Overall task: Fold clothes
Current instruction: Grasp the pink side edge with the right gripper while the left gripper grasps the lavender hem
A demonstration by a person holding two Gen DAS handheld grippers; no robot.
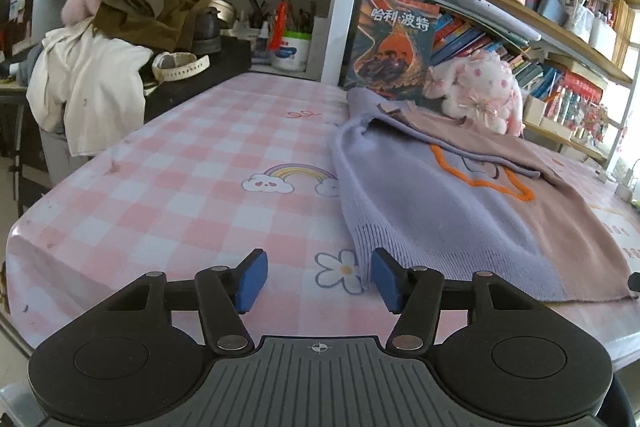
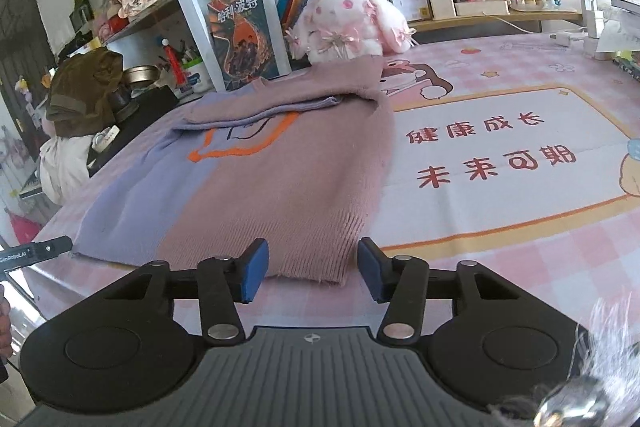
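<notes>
Over on the left, the left claw (image 1: 319, 277) hangs low over the pink checked table (image 1: 192, 163), blue pads spread apart and nothing between them, with its inner pad just beside the lilac corner of the sweater (image 1: 452, 211). That sweater lies flat near the front edge of the table, lilac on one half, dusty pink on the other, sleeves already laid across the chest, hem towards us. Moving right, the right claw (image 2: 311, 273) is wide apart too and empty, lined up with the pink hem corner of the sweater (image 2: 280, 179), hovering just short of it. Looks like both corners of the hem are about to be picked up for the fold towards the collar. To do it well, each claw should slide under the ribbed edge and bite both layers, lift together and level, then carry the hem up evenly so the sleeves stay tucked and the sides stay square.
</notes>
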